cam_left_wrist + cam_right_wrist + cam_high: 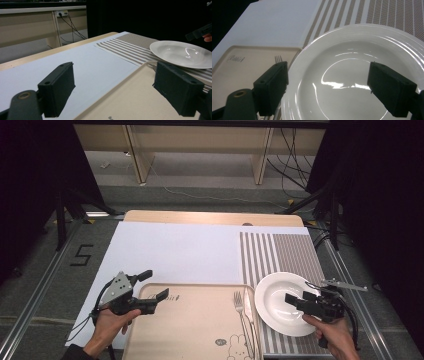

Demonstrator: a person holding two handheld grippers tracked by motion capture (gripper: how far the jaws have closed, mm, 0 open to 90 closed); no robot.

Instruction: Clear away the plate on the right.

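Observation:
A beige tray (195, 320) lies at the table's near edge, with a fork (239, 307) and a knife (248, 312) along its right side. To its right an empty white plate (280, 302) sits on a striped placemat (280, 252). My left gripper (153, 285) is open over the tray's far left corner, one jaw over the white sheet and one over the tray (130, 100). My right gripper (300, 297) is open just above the plate (352, 65), with nothing between its jaws. The fork's tines (278, 59) show past the plate's rim.
A large white sheet (175, 252) covers most of the wooden table (210, 217). Beyond the table there is grey floor with cables and wooden shelf legs. A metal rail runs along each side of the table.

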